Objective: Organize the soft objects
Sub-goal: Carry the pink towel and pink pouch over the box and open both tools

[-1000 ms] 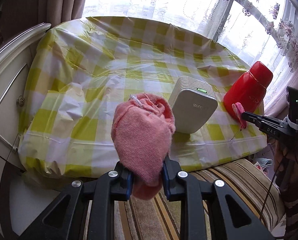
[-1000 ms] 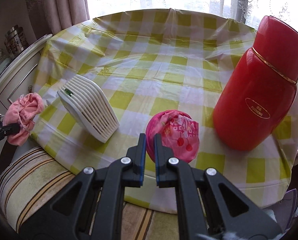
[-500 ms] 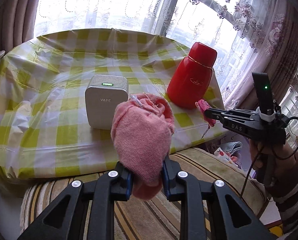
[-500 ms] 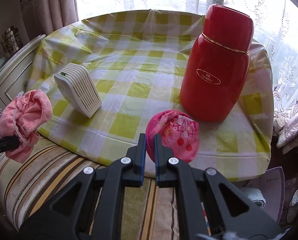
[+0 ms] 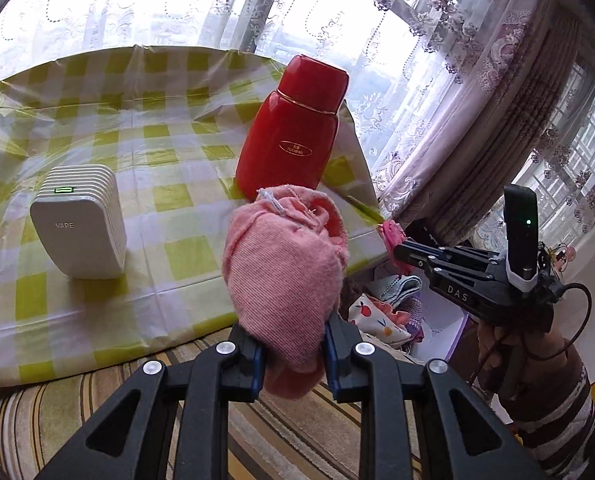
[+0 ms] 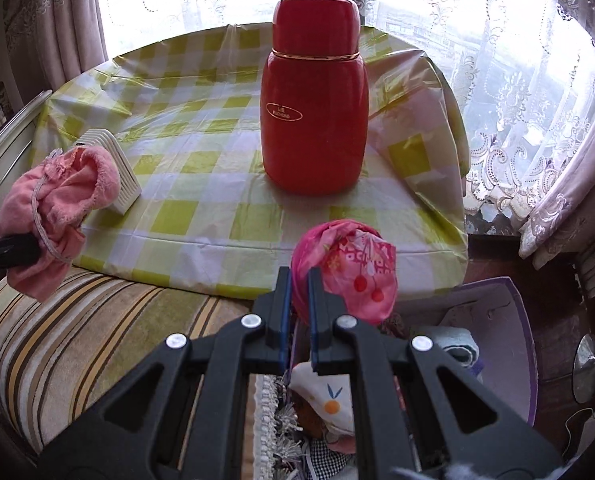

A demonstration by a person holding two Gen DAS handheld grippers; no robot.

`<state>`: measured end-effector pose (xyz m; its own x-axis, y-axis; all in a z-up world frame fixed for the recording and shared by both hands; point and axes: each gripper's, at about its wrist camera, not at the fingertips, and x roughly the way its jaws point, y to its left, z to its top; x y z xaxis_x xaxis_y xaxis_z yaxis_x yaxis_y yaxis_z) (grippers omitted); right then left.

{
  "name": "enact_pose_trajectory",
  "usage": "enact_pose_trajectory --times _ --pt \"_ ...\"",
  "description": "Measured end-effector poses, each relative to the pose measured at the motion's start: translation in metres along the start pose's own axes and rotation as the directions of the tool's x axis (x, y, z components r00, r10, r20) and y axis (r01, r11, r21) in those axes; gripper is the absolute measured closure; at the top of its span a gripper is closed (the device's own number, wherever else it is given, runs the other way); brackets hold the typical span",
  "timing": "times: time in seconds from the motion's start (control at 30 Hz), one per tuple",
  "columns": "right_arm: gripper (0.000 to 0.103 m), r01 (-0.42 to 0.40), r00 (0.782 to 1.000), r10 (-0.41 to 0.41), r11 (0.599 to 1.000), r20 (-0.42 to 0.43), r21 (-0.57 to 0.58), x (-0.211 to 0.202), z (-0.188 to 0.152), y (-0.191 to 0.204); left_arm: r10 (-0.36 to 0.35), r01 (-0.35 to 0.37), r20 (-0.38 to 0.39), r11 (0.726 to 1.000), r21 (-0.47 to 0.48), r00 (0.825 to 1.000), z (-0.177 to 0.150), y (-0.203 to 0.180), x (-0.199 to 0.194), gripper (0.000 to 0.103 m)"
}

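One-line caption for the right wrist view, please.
Right gripper shut on a cherry-print pink cloth above a purple box of fabrics, red flask on the checked table behind.

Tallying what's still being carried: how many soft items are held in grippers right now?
2. The pink terry cloth is in the left gripper; the printed magenta cloth is in the right gripper. More fabrics lie in the box below.
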<state>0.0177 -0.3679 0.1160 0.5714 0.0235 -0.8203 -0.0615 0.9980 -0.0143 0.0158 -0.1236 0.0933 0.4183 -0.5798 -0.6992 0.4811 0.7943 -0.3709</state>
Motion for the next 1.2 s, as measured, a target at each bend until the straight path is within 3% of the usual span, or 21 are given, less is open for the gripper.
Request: enact_pose_trajectory --times 0.27,0.7,1.2 --pt "0.093 0.087 0.996 -0.085 0.994 -0.035 0.061 -0.007 -0.020 -0.036 -0.066 0.068 -0.073 0.997 0.028 0.995 0.004 -0.031 0.038 0.079" --pt "0.093 0.168 0.986 -0.165 0.979 -0.037 0.117 -0.021 -0.028 -0.068 -0.093 0.102 -0.115 0.992 0.077 0.989 0.017 -0.064 0.066 0.079" --pt "0.093 0.263 0.965 -0.250 0.934 -0.084 0.243 -0.036 -0.056 -0.126 -0.197 0.220 -0.177 0.968 0.124 0.964 0.031 -0.124 0.108 0.079"
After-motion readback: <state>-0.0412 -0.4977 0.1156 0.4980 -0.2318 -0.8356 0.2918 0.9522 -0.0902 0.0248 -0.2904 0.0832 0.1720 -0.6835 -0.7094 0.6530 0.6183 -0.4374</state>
